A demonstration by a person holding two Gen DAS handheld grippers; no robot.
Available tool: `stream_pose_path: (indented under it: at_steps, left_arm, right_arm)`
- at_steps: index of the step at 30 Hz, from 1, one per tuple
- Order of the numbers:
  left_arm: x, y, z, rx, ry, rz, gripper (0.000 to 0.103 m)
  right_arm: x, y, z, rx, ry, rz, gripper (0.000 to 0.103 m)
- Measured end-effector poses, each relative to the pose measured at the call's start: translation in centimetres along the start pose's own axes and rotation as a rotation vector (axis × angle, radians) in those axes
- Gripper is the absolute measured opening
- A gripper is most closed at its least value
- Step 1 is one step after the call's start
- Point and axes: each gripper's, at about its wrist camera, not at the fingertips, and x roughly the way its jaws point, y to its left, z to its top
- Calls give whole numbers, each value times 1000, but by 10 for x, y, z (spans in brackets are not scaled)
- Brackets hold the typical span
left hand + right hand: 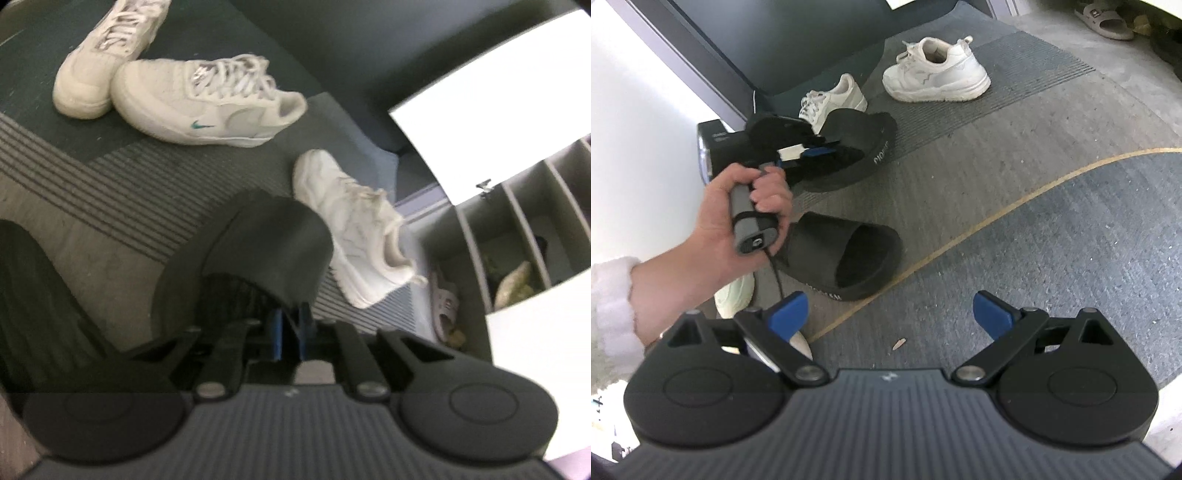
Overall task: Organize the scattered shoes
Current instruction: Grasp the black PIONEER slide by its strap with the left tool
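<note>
Your left gripper is clamped on the strap of the far black slide, on the carpet beside its mate. It looks light, soft foam; the strap's edge should hold. Your right gripper hangs wide open, empty.

1. The right tongs hung with blue fingers spread over bare grey carpet; nothing lay between them.
2. Ahead and left, a black slide lay on the floor, blocking that way.
3. Beyond it, the left tongs, clamped on a second black slide, and the hand on the handle filled the left side.
4. A white sneaker stood further off, with open striped mat beside it.
5. In the left wrist view the gripped slide's strap hid the near floor; two sneakers crowded the far mat.
</note>
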Motion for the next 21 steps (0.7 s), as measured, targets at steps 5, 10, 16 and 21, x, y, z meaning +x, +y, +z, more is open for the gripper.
stream_pose_path:
  at_steps: [5, 10, 16, 21]
  left_arm:
    - [-22, -23, -18, 65, 39, -61, 9]
    - [-50, -43, -41, 107, 82, -93, 9]
    - [-88, -54, -80, 180, 155, -104, 9]
    - [-120, -48, -114, 138, 202, -123, 9]
  right_arm:
    - [-15, -4, 2, 7, -56, -15, 98]
    - [-34, -17, 1, 31, -113, -37, 98]
    - [-61, -42, -4, 120, -260, -105, 98]
    - [-72, -55, -4, 150, -319, -121, 98]
